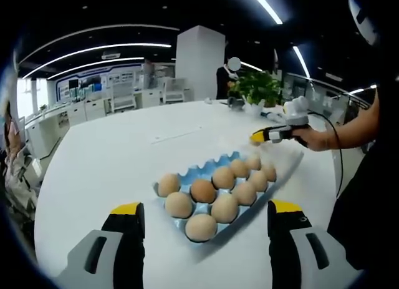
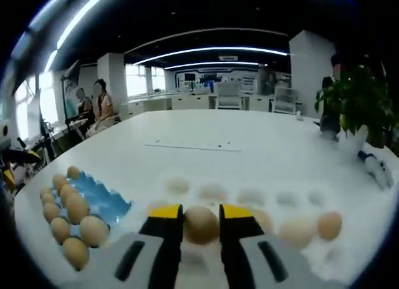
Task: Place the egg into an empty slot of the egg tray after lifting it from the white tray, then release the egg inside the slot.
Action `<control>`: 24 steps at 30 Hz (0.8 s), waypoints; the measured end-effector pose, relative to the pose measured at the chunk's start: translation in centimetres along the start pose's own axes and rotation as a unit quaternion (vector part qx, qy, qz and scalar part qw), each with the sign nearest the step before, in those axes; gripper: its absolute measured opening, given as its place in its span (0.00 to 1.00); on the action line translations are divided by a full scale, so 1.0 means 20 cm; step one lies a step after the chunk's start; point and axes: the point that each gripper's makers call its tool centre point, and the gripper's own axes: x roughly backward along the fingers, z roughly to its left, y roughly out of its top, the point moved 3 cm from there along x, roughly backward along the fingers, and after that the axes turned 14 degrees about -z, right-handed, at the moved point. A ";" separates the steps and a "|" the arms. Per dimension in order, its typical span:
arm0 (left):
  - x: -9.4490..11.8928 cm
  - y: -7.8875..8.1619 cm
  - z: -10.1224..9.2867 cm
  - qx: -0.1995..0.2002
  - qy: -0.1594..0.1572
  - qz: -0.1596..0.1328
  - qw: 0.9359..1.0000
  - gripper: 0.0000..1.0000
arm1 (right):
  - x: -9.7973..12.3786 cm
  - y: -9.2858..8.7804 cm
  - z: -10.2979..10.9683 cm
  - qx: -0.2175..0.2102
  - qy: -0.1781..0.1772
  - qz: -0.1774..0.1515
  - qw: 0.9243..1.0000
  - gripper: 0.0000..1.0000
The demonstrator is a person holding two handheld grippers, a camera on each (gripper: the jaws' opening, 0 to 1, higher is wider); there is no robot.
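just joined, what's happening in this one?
A person holds a gripper in each hand over a white table. The right gripper is shut on an egg at the white tray, where a few more eggs sit. The blue egg tray is mostly full, with empty slots along one side. The left gripper hangs open just short of the egg tray, holding nothing. The egg has not reached a slot yet.
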 end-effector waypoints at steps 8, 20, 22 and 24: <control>0.00 -0.01 0.00 -0.001 0.001 0.003 1.000 0.80 | -0.01 -0.03 0.02 0.060 0.026 0.008 0.998 0.24; 0.01 -0.02 0.01 0.000 0.004 0.005 1.000 0.80 | 0.03 0.05 0.03 0.028 0.020 -0.006 0.999 0.23; 0.01 -0.02 0.01 0.000 0.007 0.003 1.000 0.81 | 0.03 0.08 0.05 0.026 0.025 -0.012 0.999 0.22; 0.01 -0.02 0.01 0.001 0.007 0.003 1.000 0.81 | 0.03 0.10 0.06 0.022 0.027 -0.019 0.999 0.22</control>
